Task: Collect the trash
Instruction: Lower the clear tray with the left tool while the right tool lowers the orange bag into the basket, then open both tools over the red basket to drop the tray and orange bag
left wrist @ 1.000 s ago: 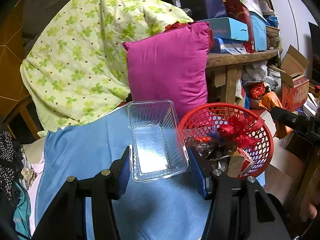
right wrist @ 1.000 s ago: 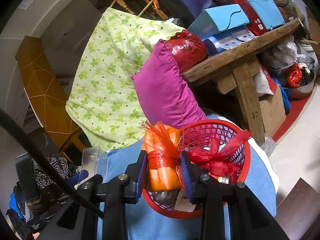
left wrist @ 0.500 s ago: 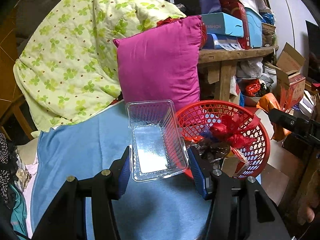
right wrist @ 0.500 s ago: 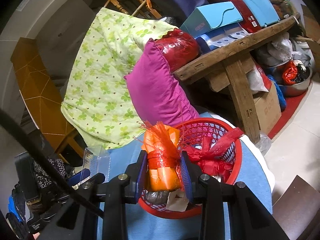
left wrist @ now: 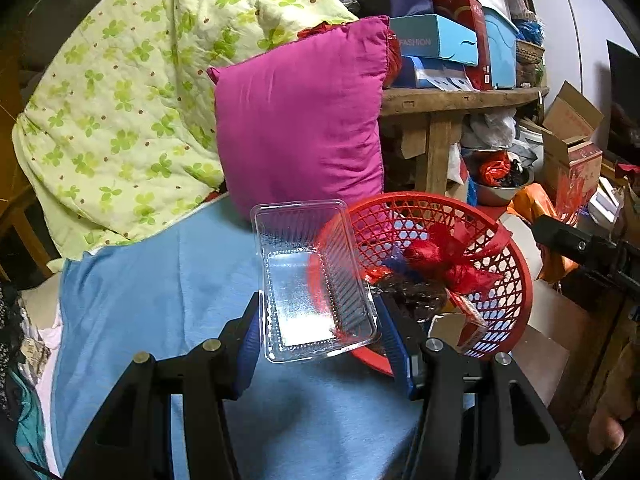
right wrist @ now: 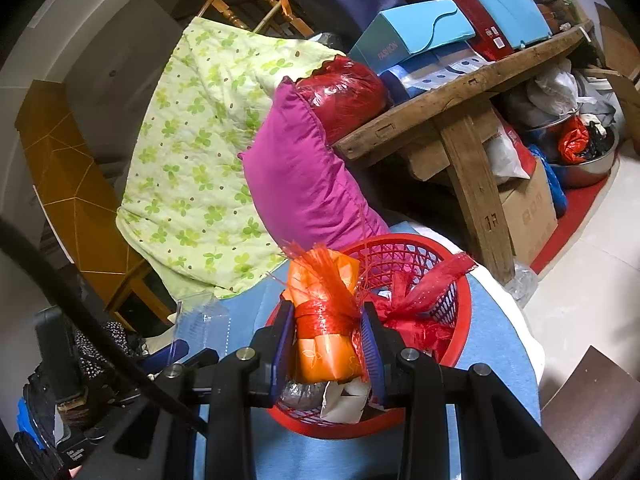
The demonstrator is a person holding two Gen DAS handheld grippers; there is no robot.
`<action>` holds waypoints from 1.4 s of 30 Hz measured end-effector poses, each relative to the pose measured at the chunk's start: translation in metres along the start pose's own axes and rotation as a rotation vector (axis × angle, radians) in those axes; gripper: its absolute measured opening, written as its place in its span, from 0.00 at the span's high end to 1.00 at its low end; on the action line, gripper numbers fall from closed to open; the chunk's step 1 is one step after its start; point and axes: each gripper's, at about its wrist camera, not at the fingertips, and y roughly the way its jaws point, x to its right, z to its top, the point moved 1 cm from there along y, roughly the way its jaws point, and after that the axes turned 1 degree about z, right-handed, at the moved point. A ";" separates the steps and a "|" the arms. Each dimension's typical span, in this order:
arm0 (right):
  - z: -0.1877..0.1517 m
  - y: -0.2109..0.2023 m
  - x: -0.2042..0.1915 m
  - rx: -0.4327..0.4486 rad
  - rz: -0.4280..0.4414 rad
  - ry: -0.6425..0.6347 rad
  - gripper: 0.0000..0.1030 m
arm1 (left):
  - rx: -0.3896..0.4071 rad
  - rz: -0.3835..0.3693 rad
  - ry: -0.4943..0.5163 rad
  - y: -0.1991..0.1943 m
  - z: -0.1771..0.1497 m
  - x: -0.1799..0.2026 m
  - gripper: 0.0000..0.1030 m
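My left gripper (left wrist: pixel 318 338) is shut on a clear plastic clamshell tray (left wrist: pixel 310 280), whose right edge now hangs over the near-left rim of the red mesh basket (left wrist: pixel 508 280). The basket sits on a blue cloth (left wrist: pixel 160 300) and holds red netting, dark wrappers and a small carton. My right gripper (right wrist: pixel 326 344) is shut on an orange packet wrapped in red netting (right wrist: pixel 324 312), held just above the basket's (right wrist: pixel 460 320) near-left rim. The clear tray (right wrist: pixel 200 320) and the left gripper's blue pad show at the lower left of the right wrist view.
A magenta pillow (left wrist: pixel 304 120) and a green floral quilt (left wrist: pixel 120 92) lean behind the cloth. A wooden bench (right wrist: pixel 440 120) stacked with boxes stands at the right, with bags, a metal bowl (right wrist: pixel 588 164) and cardboard boxes beneath and beyond it. Clothes lie at the far left.
My left gripper has carried the clear tray rightward, from beside the basket to overlapping its rim. The right gripper has kept the orange packet over the basket with little shift.
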 end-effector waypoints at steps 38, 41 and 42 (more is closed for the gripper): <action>-0.013 0.051 0.017 -0.115 -0.002 0.095 0.32 | -0.089 -0.405 -0.067 0.078 0.034 -0.022 0.36; -0.014 0.050 0.012 -0.108 -0.018 0.076 0.32 | -0.083 -0.373 -0.062 0.064 0.022 -0.031 0.35; -0.015 0.047 0.009 -0.102 -0.017 0.066 0.32 | -0.078 -0.352 -0.060 0.057 0.018 -0.034 0.33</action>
